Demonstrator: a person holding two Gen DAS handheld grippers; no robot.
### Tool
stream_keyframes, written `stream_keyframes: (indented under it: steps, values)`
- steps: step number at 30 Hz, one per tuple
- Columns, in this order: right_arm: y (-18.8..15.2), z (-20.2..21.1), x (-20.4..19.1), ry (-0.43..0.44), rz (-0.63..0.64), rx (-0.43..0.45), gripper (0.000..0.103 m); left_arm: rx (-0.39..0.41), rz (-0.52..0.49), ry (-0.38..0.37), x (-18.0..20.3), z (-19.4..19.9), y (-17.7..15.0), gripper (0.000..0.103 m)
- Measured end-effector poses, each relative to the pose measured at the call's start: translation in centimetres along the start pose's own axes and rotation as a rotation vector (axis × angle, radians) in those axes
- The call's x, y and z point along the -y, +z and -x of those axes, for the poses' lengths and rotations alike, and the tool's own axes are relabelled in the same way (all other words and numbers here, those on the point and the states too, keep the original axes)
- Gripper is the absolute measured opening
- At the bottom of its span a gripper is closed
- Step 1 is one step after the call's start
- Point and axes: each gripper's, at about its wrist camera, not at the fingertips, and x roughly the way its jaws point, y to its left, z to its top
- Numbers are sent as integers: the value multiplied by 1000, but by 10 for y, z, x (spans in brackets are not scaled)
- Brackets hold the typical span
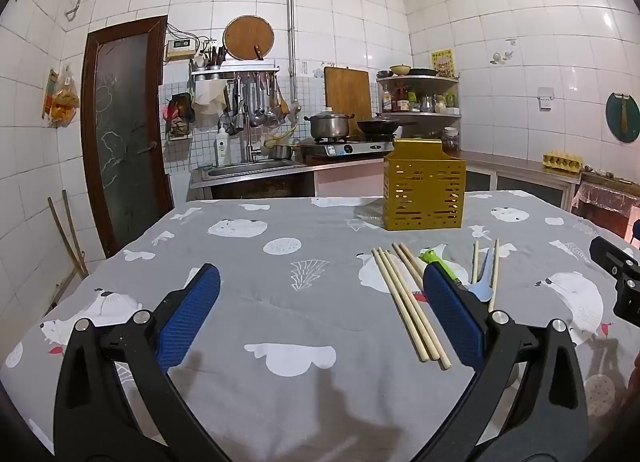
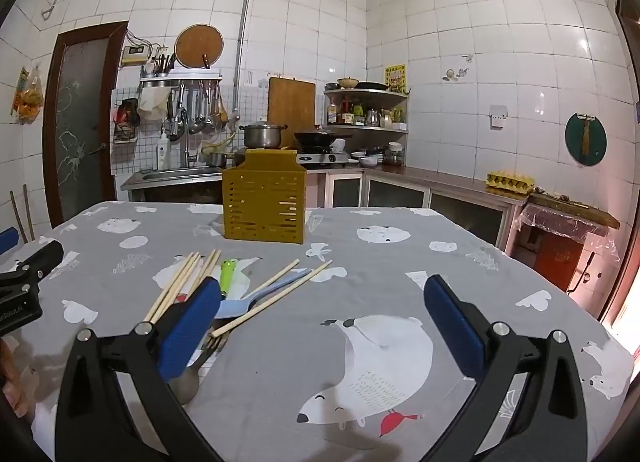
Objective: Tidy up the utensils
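A yellow slotted utensil holder [image 1: 424,193] stands upright at the far side of the table; it also shows in the right wrist view [image 2: 264,203]. In front of it lie several wooden chopsticks [image 1: 408,310], a green-handled tool [image 1: 434,260] and a light blue plastic fork [image 1: 482,282]. The right wrist view shows the chopsticks [image 2: 176,286], the green-handled tool [image 2: 227,274], the blue utensil [image 2: 256,296], a metal fork [image 2: 214,344] and a spoon [image 2: 186,384]. My left gripper [image 1: 320,302] is open and empty, left of the utensils. My right gripper [image 2: 320,310] is open and empty, right of them.
The table carries a grey cloth with white bear prints [image 1: 280,302]. Behind it are a sink [image 1: 248,167], a stove with a pot [image 1: 330,125] and a wok, a corner shelf [image 1: 420,93], and an egg tray [image 2: 510,180] on the counter.
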Motion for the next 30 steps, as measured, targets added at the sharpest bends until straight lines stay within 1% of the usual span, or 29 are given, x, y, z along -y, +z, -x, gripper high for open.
stream_keyframes:
  steps: [17, 30]
  values:
    - [1, 2, 3, -4, -11, 6, 99, 5, -4, 0, 1, 3, 5, 98]
    - [1, 2, 3, -9, -14, 9, 99, 11, -9, -2, 1, 4, 3, 98]
